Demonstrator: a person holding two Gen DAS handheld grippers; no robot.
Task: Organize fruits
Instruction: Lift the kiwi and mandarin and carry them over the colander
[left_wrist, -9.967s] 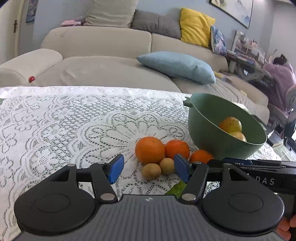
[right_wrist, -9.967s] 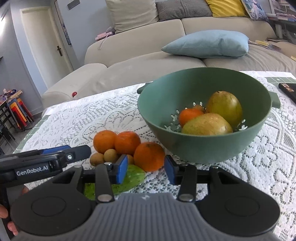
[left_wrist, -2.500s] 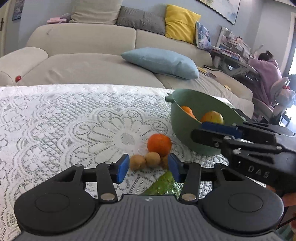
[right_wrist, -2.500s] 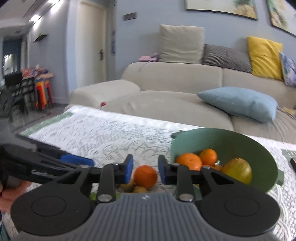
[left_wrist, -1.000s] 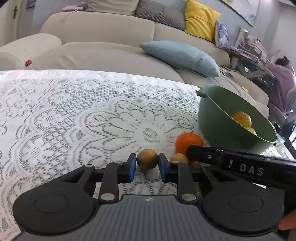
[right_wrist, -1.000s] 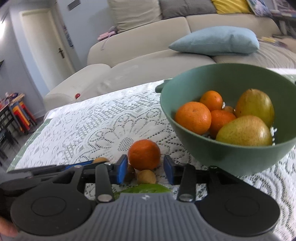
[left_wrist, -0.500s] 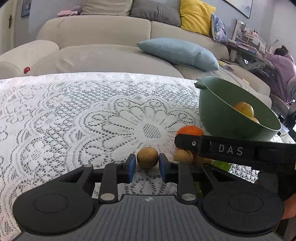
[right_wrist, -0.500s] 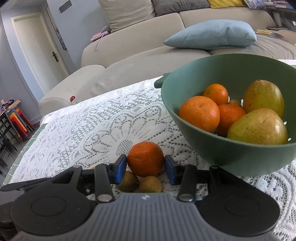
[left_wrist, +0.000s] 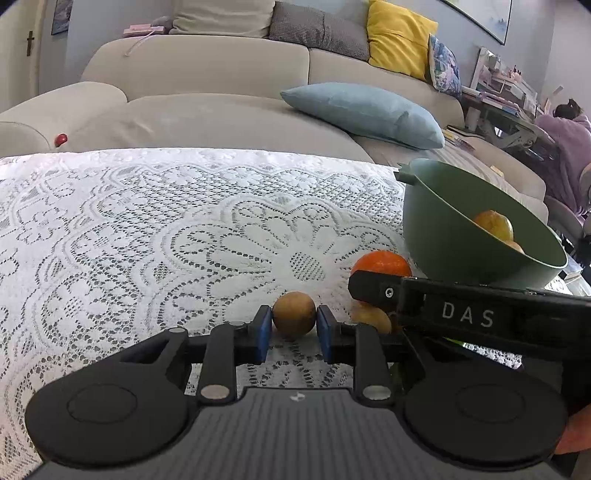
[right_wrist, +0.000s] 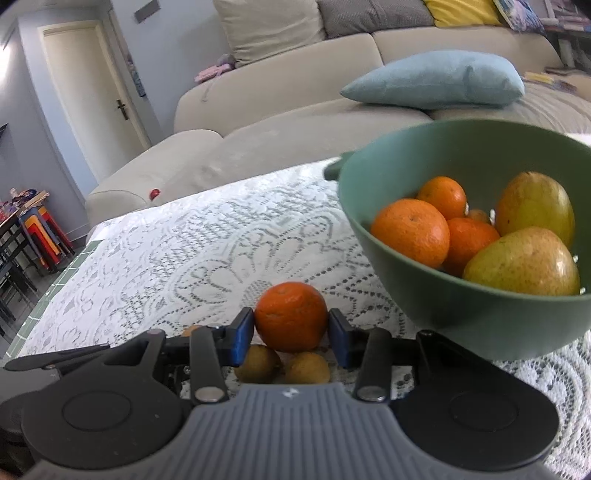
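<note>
A sofa with a blue cushion backs a lace-covered table. On it a green bowl holds pears and oranges. Beside the bowl, the right gripper clamps an orange on the lace, while the left gripper pinches a small brown fruit just left of it. Two more brown fruits lie below the orange.

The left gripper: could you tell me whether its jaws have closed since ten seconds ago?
Yes. The left gripper was open above the lace tablecloth; its jaws now clamp a small brown fruit.
</note>
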